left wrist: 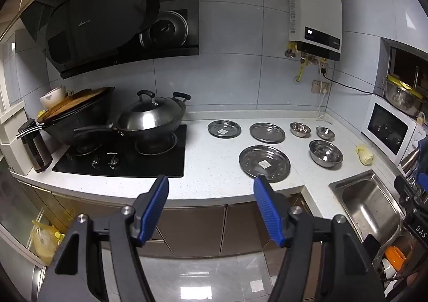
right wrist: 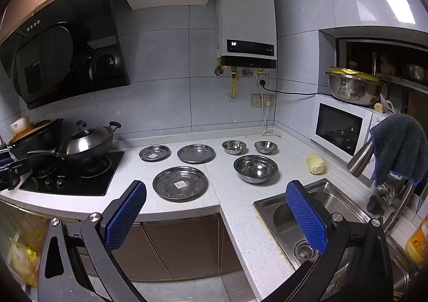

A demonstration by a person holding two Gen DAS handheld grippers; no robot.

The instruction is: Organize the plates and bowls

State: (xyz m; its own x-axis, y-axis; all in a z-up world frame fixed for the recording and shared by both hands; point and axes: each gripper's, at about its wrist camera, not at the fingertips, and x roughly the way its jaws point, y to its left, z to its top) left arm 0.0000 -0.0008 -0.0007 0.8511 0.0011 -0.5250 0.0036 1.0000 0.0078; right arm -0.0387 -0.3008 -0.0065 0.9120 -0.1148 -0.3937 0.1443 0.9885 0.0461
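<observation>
**Plates and bowls spread on the counter, both grippers held back**

While both grippers hang out over the floor short of the counter, their blue-padded jaws stand wide apart with nothing between them. The left gripper has the large plate just beyond its right finger. The right gripper sits nearer the sink, with that plate ahead between its fingers. Behind the large plate lie two smaller plates side by side. To their right stand two small bowls, and the big bowl sits in front of them, beside the large plate. All six pieces are apart from one another.
</observation>
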